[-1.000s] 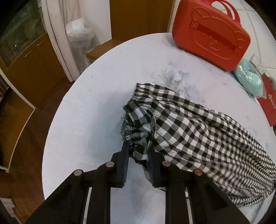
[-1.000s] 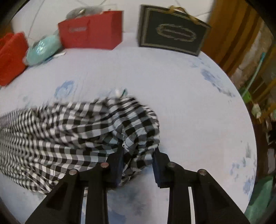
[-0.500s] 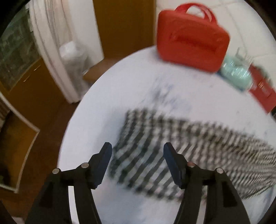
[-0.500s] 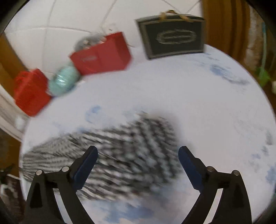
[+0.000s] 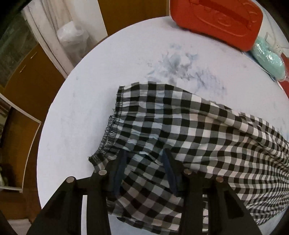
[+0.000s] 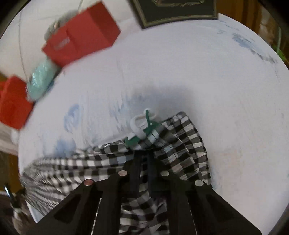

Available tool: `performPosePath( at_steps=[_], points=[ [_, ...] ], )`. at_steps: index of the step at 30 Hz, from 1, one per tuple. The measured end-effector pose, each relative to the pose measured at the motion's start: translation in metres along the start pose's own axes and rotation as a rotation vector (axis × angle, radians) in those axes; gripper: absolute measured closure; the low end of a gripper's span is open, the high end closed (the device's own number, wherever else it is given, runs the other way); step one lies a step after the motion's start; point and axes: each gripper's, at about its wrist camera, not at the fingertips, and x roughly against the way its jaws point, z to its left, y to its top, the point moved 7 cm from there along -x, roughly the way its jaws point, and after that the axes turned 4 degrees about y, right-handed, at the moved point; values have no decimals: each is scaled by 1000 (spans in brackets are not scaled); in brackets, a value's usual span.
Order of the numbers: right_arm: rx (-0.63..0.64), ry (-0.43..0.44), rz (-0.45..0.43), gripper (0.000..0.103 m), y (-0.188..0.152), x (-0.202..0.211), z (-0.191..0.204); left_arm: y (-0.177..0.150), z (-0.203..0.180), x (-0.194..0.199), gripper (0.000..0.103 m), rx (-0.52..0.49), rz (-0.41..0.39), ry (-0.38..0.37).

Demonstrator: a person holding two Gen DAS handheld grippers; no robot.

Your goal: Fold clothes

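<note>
A black-and-white checked garment (image 5: 180, 130) lies spread across a round white table (image 5: 90, 76). Its gathered waistband edge (image 5: 110, 126) faces left. My left gripper (image 5: 143, 159) stands open with its fingers astride the cloth near the waistband end. In the right wrist view the same garment (image 6: 186, 142) bunches under my right gripper (image 6: 143, 155), whose fingers are closed on a fold of it. A white and green tag (image 6: 144, 126) sits just beyond the fingertips.
A red case (image 5: 216, 19) and a teal bundle (image 5: 269, 57) stand at the table's far side. In the right wrist view a red paper bag (image 6: 81, 38) and a dark framed box (image 6: 177, 10) stand at the back. A table edge (image 5: 45, 126) curves left.
Both grippers let go of the cloth and lifted away open, then came back down. The left now straddles the flattened waistband end; the right has closed on the other end.
</note>
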Motion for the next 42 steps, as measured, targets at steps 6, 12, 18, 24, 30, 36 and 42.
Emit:
performPosePath(
  at_steps=[6, 12, 18, 24, 30, 36, 42],
  points=[
    [-68, 80, -171, 11, -12, 30, 32, 0, 38, 48, 30, 104, -93, -51],
    [-174, 66, -145, 12, -44, 11, 27, -20, 80, 50, 27, 223, -72, -58],
    [-273, 102, -146, 8, -59, -10, 37, -34, 75, 32, 27, 288, -35, -125],
    [-319, 131, -155, 2, -64, 2, 39, -40, 48, 7, 25, 324, 29, -114],
    [-324, 125, -158, 1, -63, -6, 44, -41, 35, 4, 23, 289, 11, -20],
    [-285, 93, -157, 15, -47, -34, 58, -49, 31, 6, 24, 250, -40, -1],
    [-278, 74, -245, 33, -47, -22, 45, -56, 29, 14, 44, 250, -83, -6]
  ],
)
